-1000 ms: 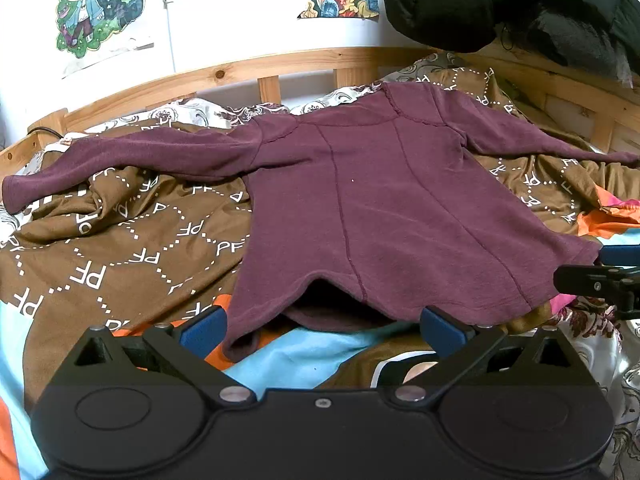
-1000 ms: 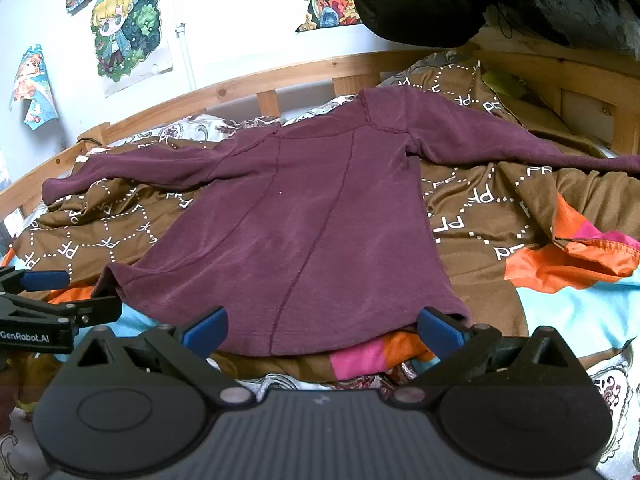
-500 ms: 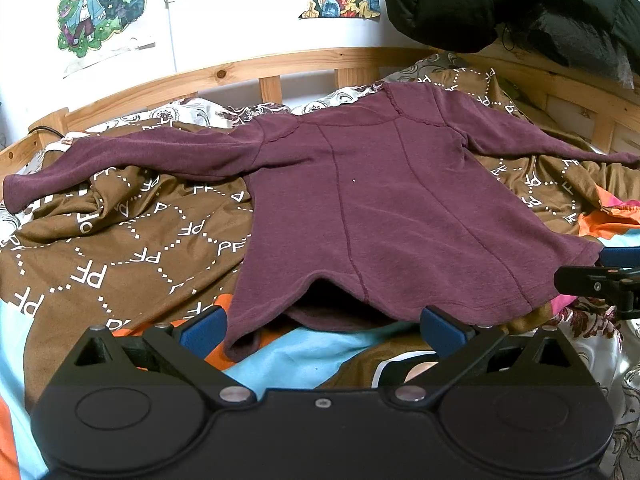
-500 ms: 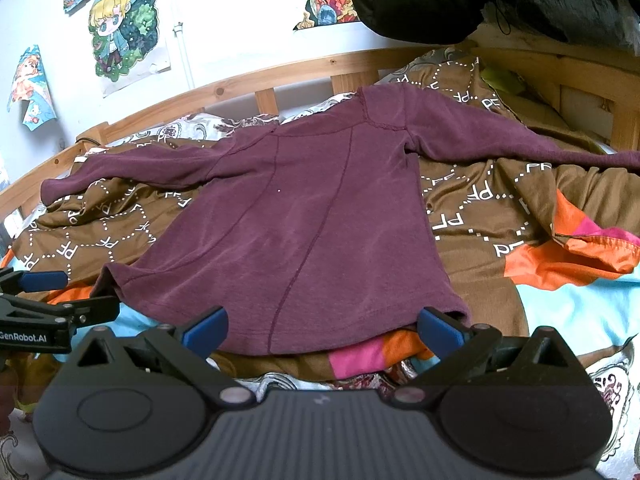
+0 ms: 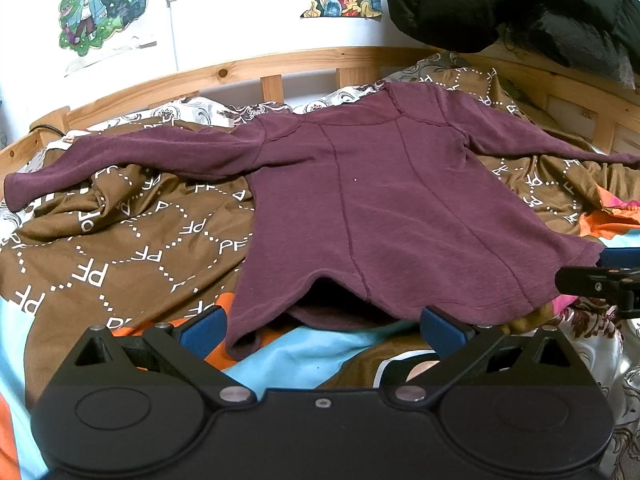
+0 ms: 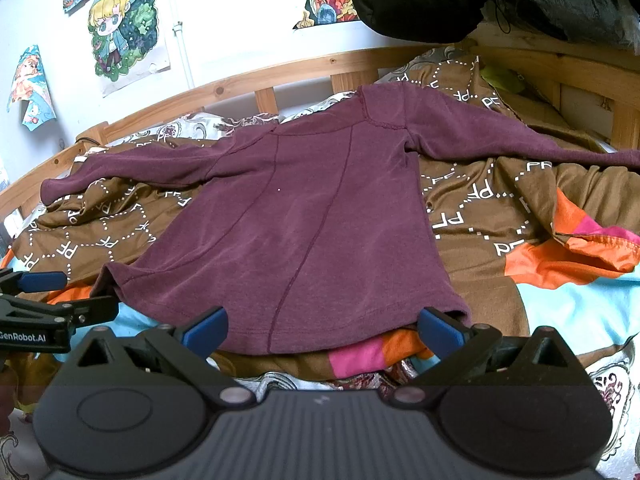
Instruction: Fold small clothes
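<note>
A small maroon long-sleeved top [image 5: 384,216] [image 6: 304,232] lies spread flat on the bed, back up, sleeves stretched out to both sides and hem toward me. My left gripper [image 5: 322,326] stands open just short of the hem's left part, nothing between its blue pads. My right gripper [image 6: 320,328] is open too, its pads level with the hem's right part, holding nothing. Each gripper shows in the other's view: the right gripper [image 5: 600,280] at the right edge, the left gripper [image 6: 44,300] at the left edge.
The top rests on a rumpled brown patterned quilt [image 5: 120,240] with orange, pink and light blue patches [image 6: 576,300]. A wooden bed rail [image 5: 280,64] runs behind it under a white wall with posters. Dark jackets [image 5: 500,0] hang at the upper right.
</note>
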